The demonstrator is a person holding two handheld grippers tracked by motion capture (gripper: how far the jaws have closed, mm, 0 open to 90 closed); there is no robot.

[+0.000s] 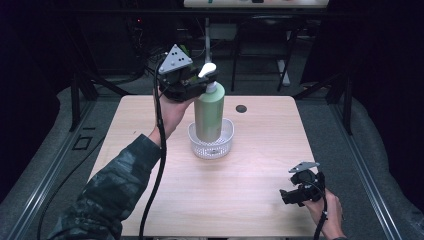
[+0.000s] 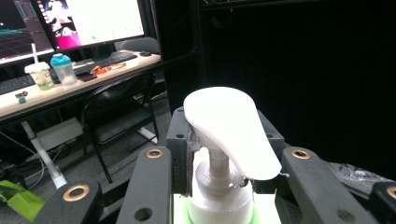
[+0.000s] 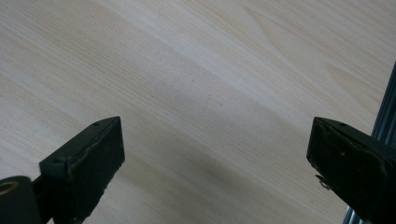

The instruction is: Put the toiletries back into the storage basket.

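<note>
The green pump bottle [image 1: 209,111] stands upright in a white perforated basket [image 1: 226,141] just past the middle of the tabletop [image 1: 250,190]. Its white pump head [image 2: 231,128] sits at the top, the spout pointing away from the person's side. The left gripper [image 1: 200,80] is level with the bottle's neck, and in the left gripper view its 2 jaws stand on either side of the pump collar, clenched on the neck just under the pump head. The hand holding that gripper [image 1: 172,112] reaches in from the left of the bottle.

The right gripper [image 1: 295,195] rests low over the near right corner of the tabletop, well apart from the bottle, and its jaws are released, spread wide over bare wood in the right gripper view.

The work in hand looks like placing the bottle in the basket or lifting it out, and which of the 2 cannot be told. The grip is high and narrow, on a slim neck above a tall body, so the bottle could swing or slip under the jaws if moved quickly. If it is lifted, its base might catch the basket's rim and drag the light basket along or tip it, since nothing holds the basket down. Squeezing near the pump could also press the head and dispense liquid.
</note>
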